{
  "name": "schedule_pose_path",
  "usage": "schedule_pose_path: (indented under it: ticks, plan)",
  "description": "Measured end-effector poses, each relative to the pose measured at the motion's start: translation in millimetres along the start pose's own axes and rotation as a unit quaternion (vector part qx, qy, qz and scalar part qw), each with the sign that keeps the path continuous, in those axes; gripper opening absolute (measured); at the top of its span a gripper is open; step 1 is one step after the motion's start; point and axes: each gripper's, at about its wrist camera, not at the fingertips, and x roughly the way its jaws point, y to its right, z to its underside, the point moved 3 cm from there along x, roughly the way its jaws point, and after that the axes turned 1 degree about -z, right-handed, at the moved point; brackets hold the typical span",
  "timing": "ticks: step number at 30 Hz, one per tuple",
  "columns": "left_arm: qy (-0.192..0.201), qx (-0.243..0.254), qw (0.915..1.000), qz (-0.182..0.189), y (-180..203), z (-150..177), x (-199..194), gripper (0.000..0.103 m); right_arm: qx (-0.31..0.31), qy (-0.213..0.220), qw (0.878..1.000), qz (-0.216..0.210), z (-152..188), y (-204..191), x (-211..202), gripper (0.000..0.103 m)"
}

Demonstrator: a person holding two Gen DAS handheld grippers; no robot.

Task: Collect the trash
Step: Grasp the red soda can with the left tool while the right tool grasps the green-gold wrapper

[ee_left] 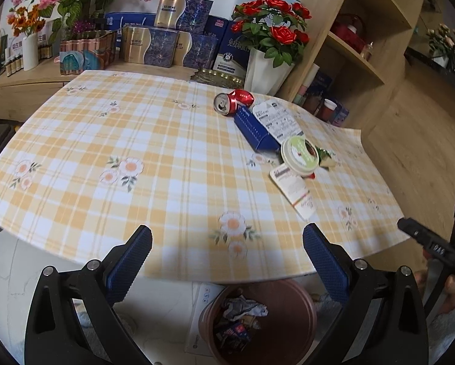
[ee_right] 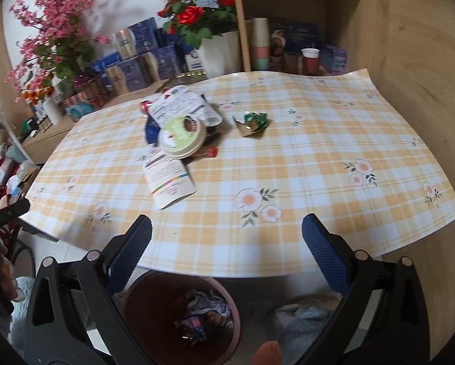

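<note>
Tongs in both my hands angle downward over the near edge of the table (ee_left: 75,158), each pair spread wide with nothing between the blue pads. My left tongs (ee_left: 227,261) hang above the brown bin (ee_left: 288,313), which stands on the floor just under the table edge and holds crumpled paper and wrappers; my right tongs (ee_right: 226,258) hang above that same bin (ee_right: 142,301), seen a little to their left. Ahead of my left tongs and off to the right lies the trash heap: a crushed red can (ee_left: 233,102), a blue carton (ee_left: 254,127), a round green-and-cream lid (ee_left: 300,153) and a white paper packet (ee_left: 294,191), all touching or overlapping. From my right tongs the same heap sits ahead and to the left, with a crumpled green-and-gold wrapper (ee_right: 251,123) lying apart, straight ahead.
</note>
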Motion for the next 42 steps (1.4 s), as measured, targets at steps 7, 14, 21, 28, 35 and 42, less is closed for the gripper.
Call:
schedule_pose_path:
  ticks: [7, 14, 21, 28, 35, 42]
  plan:
    - [0.004, 0.037, 0.9984, 0.043, 16.6, -71.4, 50.8, 0.097, 0.067, -0.027, 0.997, -0.018, -18.1, 23.4, 32.4, 0.097]
    - [-0.018, 0.073, 0.9959, 0.051, 45.2, -190.5, 149.7, 0.086, 0.094, -0.043, 0.995, -0.010, -42.1, 40.3, 68.7, 0.097]
    - [-0.133, 0.160, 0.9782, -0.007, 76.6, -247.7, 271.0, 0.067, 0.124, -0.049, 0.991, -0.010, -60.9, 57.8, 107.7, 0.097]
    - [-0.202, 0.105, 0.9731, 0.038, 69.6, -264.1, 330.2, 0.066, 0.121, -0.058, 0.991, -0.006, -68.8, 77.2, 128.2, 0.097]
    - [-0.266, 0.106, 0.9582, 0.010, 79.7, -252.7, 362.7, 0.070, 0.133, -0.045, 0.990, 0.002, -70.3, 95.1, 126.2, 0.097]
    - [-0.266, 0.106, 0.9580, -0.025, 74.2, -255.0, 380.1, 0.070, 0.142, -0.052, 0.988, -0.004, -61.7, 101.5, 127.5, 0.097]
